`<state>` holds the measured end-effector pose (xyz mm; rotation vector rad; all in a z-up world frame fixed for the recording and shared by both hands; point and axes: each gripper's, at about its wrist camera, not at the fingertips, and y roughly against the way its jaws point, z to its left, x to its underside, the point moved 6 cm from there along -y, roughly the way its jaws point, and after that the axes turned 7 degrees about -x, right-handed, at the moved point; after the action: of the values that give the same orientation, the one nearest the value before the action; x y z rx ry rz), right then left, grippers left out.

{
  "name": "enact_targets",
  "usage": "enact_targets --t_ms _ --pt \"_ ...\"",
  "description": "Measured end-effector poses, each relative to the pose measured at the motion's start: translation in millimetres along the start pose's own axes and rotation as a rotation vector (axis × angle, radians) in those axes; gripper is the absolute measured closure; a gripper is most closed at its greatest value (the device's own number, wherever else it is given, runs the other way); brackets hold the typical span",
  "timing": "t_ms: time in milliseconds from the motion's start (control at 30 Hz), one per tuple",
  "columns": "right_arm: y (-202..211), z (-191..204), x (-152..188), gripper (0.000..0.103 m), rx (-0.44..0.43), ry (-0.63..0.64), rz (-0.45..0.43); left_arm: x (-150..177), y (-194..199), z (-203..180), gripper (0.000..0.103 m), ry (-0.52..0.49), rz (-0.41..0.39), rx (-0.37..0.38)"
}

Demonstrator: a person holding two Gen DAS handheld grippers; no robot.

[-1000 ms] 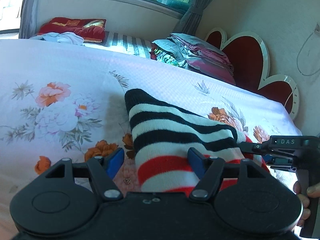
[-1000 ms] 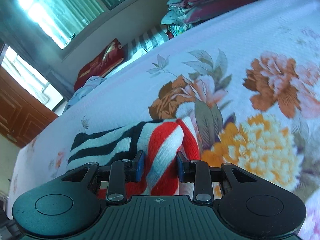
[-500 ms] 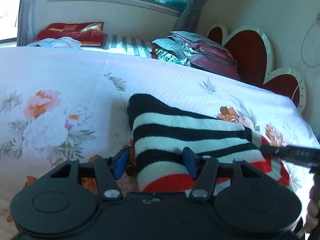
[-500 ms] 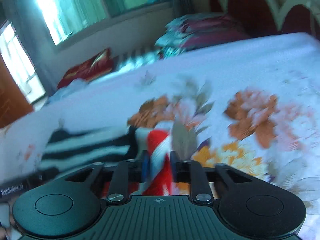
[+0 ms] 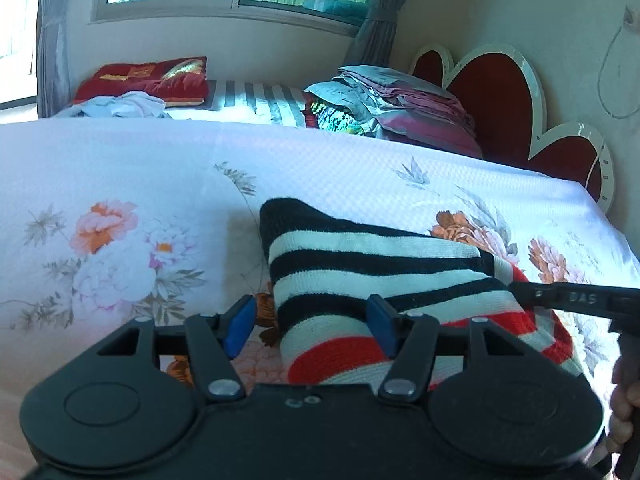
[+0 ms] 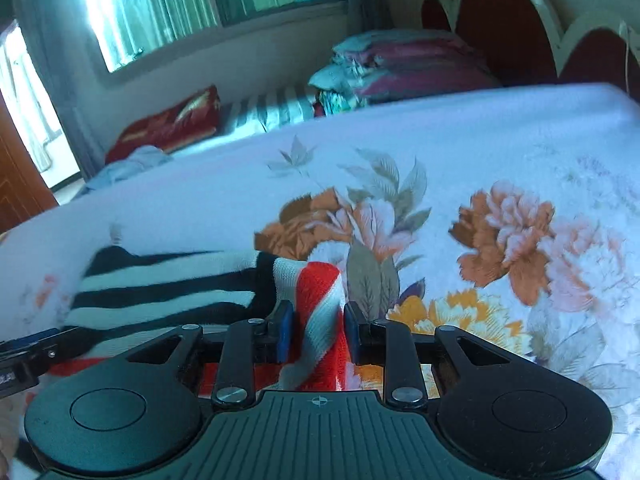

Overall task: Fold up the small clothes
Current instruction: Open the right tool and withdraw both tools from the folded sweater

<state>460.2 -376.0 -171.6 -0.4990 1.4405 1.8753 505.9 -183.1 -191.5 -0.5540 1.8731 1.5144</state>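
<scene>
Left wrist view: your left gripper [image 5: 310, 326] has its jaws spread wide. The left blue pad sits over the floral bedsheet [image 5: 120, 184]; the right pad rests on top of the striped knit garment [image 5: 376, 280], not pinching it. The garment lies on the sheet just ahead of you, its black-and-white striped part toward the far side, the red-and-white part nearest and to the right. Your right gripper [image 5: 520, 294] comes in from the right edge with its tip at the garment's right side, where black stripes meet red. From here you cannot tell how its jaws stand. Beyond the bed: a red cushion [image 5: 148, 78], a stack of folded bedding [image 5: 392, 100], a red heart-shaped headboard [image 5: 492, 96].

Right wrist view (somewhat blurred): your right gripper [image 6: 318, 330] is clamped on a bunched fold of the garment's [image 6: 168, 284] red-and-white part, with both blue pads pressing the cloth from either side. The black-and-white stripes run off to the left across the bedsheet [image 6: 460, 148]. A bit of your left gripper [image 6: 28, 350] shows at the lower left edge, close to the garment's near hem. Orange flower prints lie to the right of the held fold.
</scene>
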Motion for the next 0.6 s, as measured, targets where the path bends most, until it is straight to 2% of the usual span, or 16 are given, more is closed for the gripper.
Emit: enact_targets --t_ms 233,400,600 --pt "39 19 9 0.077 -0.047 0.068 -0.037 5 28 -1 0.043 0.001 -0.013 0.012" --pt "53 29 24 0.077 -0.072 0.121 -0.023 16 48 -4 0.042 0.015 -0.011 0.047" --pt "48 23 44 0.077 -0.023 0.167 0.021 41 42 -9 0.038 -0.024 0.006 0.023"
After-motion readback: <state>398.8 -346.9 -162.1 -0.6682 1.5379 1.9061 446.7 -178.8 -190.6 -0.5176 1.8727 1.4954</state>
